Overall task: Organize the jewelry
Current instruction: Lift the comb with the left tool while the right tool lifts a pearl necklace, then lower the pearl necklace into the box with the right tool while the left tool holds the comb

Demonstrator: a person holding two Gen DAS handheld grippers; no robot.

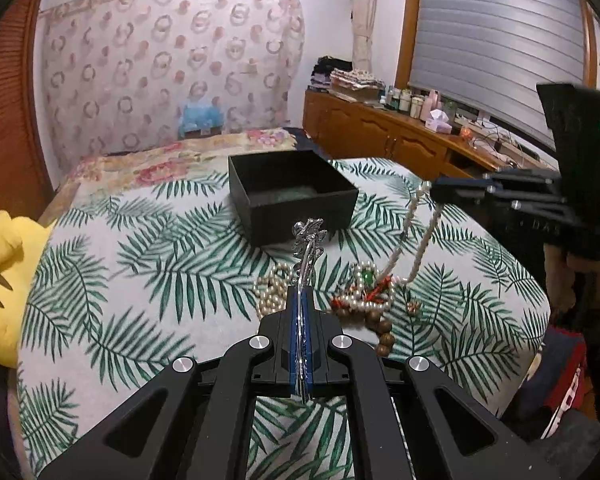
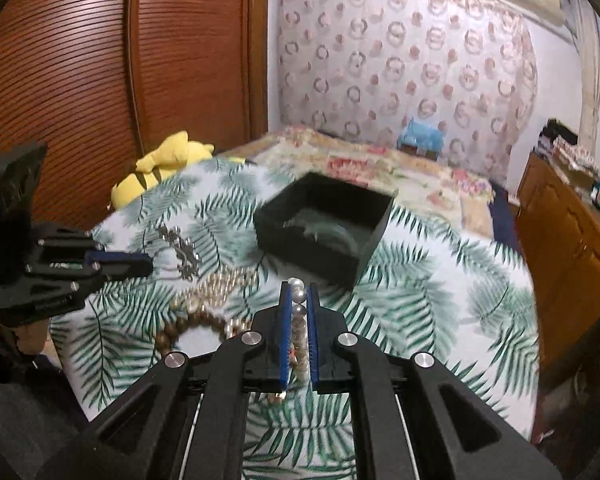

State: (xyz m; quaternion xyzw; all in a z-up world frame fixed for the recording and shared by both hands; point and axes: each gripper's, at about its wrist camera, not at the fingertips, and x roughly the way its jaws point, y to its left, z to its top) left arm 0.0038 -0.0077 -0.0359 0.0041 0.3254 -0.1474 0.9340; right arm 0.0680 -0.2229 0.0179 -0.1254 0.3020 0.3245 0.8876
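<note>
From my left claw (image 1: 303,296) the open box (image 1: 292,196) sits at twelve o'clock on the bed cover (image 1: 140,264), with the jewelry heap (image 1: 340,296) between us, just past the fingertips. A hairpin (image 1: 309,246) sticks forward out of that claw. At two o'clock my right claw (image 1: 436,192) hangs above the heap, a pearl strand (image 1: 414,232) draping from it down into the pile. A plush toy (image 1: 0,280) lies at nine o'clock, a cabinet (image 1: 380,128) at one o'clock behind.
</note>
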